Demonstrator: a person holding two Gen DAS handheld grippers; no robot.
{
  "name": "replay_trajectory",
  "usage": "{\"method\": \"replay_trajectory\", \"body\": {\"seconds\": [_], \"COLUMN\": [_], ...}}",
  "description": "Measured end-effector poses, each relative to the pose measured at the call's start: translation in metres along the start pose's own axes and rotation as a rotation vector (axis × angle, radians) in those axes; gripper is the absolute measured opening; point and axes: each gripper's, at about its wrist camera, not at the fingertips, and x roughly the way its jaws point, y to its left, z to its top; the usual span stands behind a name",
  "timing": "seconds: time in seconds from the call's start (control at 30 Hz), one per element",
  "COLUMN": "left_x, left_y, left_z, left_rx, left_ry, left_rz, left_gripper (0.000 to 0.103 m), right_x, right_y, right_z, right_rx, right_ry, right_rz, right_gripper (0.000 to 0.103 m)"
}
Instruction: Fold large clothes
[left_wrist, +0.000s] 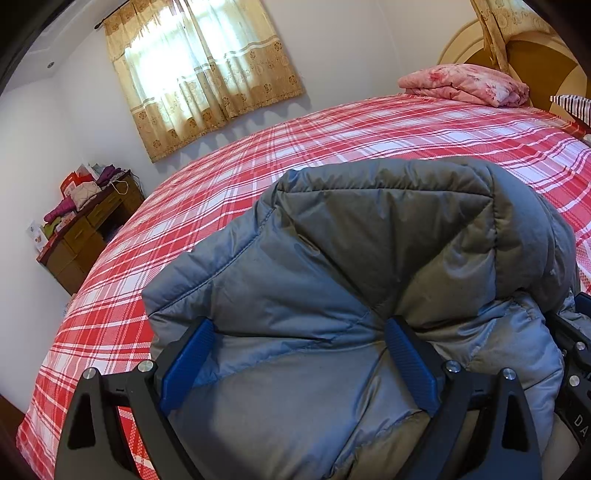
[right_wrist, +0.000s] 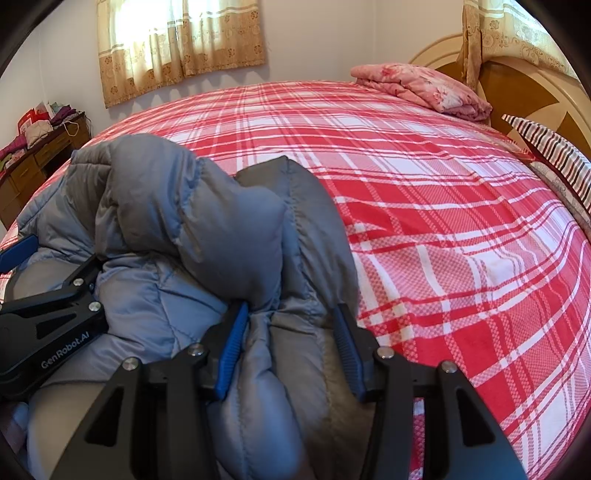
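the grey padded jacket (left_wrist: 362, 266) lies bunched on the red plaid bed (left_wrist: 332, 140) — left gripper (left_wrist: 299, 332) clamps a wide fold of it, right gripper (right_wrist: 291, 317) pinches another thick fold beside it.

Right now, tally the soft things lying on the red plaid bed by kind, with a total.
Grey quilted padded jacket: 1
Folded pink floral blanket: 1
Striped pillow: 1
Total: 3

Black gripper frames, silver screws, ribbed blue fingers (left_wrist: 410, 362), "GenRobot.AI" lettering
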Motion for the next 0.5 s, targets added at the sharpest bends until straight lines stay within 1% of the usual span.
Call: {"method": "replay_trajectory", "body": {"seconds": [0.13,0.23,0.3,0.37,0.4,0.43,0.47,0.5], "left_x": [0.000,-0.010,-0.025,-0.040,-0.046,-0.049,-0.050,-0.049], "left_y": [-0.001,0.006,0.024,0.046,0.056,0.065,0.073,0.081], "left_z": [0.001,0.003,-0.003,-0.012,-0.018,-0.024,-0.030,-0.036], "left_rx": [0.004,-0.003,-0.048,-0.106,-0.116,-0.117,-0.118,-0.129], "left_ry": [0.006,0.005,-0.014,-0.025,-0.029,-0.026,-0.016,-0.002], "left_rz": [0.000,-0.014,-0.005,-0.019,-0.007,0.030,0.036,0.022], "left_gripper": [0.095,0.095,0.095,0.095,0.095,0.095,0.095,0.095], "right_x": [0.000,0.000,0.000,0.000,0.000,0.000,0.000,-0.001], "right_y": [0.000,-0.002,-0.004,-0.006,-0.008,-0.008,-0.009,-0.010], "right_z": [-0.001,-0.001,-0.001,-0.002,-0.002,-0.002,-0.002,-0.002], "right_rx": [0.008,0.016,0.028,0.034,0.042,0.046,0.052,0.056], "right_ry": [-0.004,-0.008,-0.010,-0.012,-0.014,-0.014,-0.015,-0.017], "right_rz": [0.006,0.018,0.032,0.038,0.047,0.052,0.058,0.062], "right_gripper": [0.051,0.051,0.052,0.052,0.052,0.053,0.053,0.054]}}
